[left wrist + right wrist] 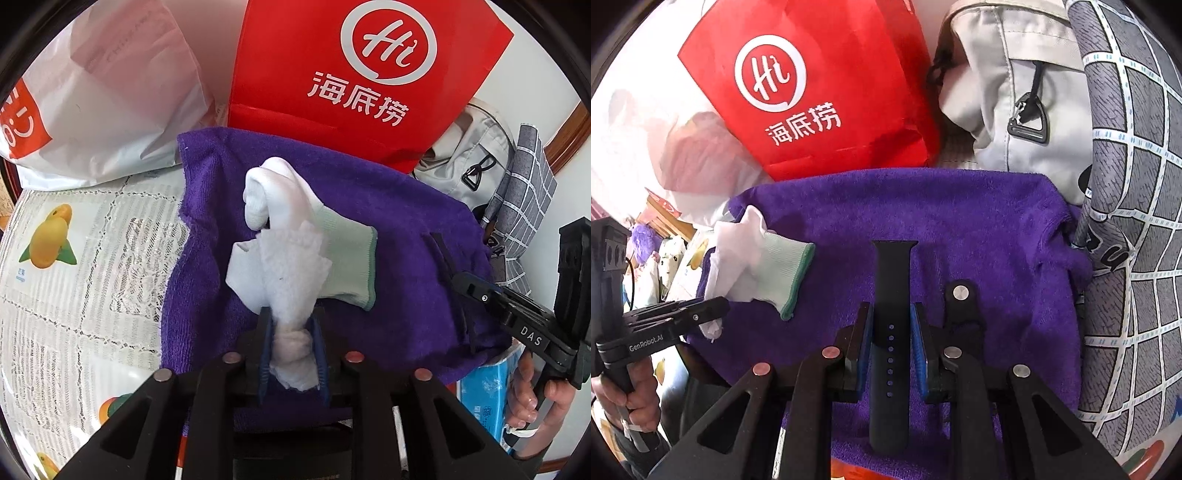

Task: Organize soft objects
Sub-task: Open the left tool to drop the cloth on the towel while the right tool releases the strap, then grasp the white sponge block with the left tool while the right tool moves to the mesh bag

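A purple towel (pixel 388 236) lies spread on the table; it also shows in the right wrist view (pixel 960 221). My left gripper (pixel 291 332) is shut on a white fluffy cloth (pixel 291 273), which lies over a white and pale green glove (pixel 347 258) on the towel. The glove also shows in the right wrist view (pixel 768 266). My right gripper (pixel 891 325) is shut on a black watch strap (pixel 891 295) over the towel. A second black strap piece (pixel 960 306) lies just to its right. The right gripper shows in the left wrist view (pixel 454 273).
A red paper bag (pixel 351 74) stands behind the towel, a white plastic bag (pixel 110 92) to its left. A grey backpack (pixel 1015 92) and a grey checked cloth (pixel 1126 221) are at the right. A blue tissue pack (pixel 487 391) lies by the towel's near right corner. A lace tablecloth (pixel 92 258) covers the table.
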